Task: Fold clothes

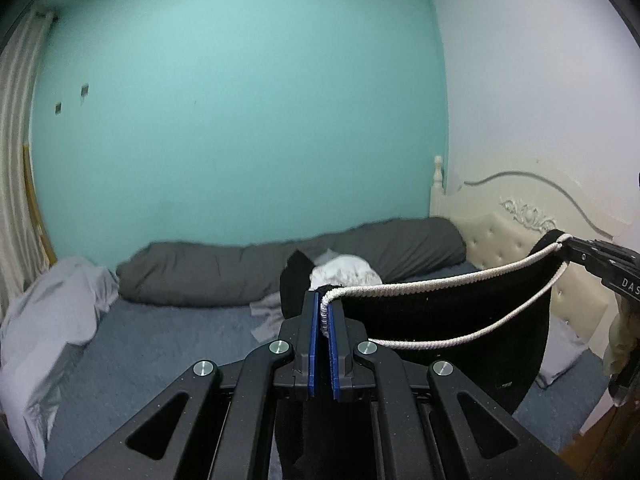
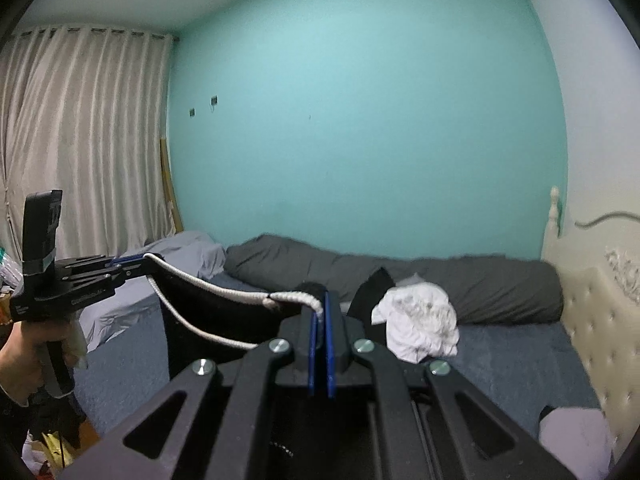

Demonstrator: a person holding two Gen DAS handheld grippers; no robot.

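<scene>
Black garment (image 1: 460, 320) stretched between both grippers' clamped jaws.

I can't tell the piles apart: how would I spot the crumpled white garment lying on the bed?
Start at the long dark grey bolster pillow along the teal wall. Just before it, toward the cream tufted headboard, lies the crumpled white garment, the only white heap there, beside a black one.

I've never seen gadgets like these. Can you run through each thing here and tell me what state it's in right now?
left gripper: shut on the garment's trim.
right gripper: shut on the trim too.
black garment: held up, stretched between both grippers above the bed.
white clothing: crumpled, unfolded, lying on the bed.
grey bolster: lying along the wall.
curtain: drawn closed.
</scene>
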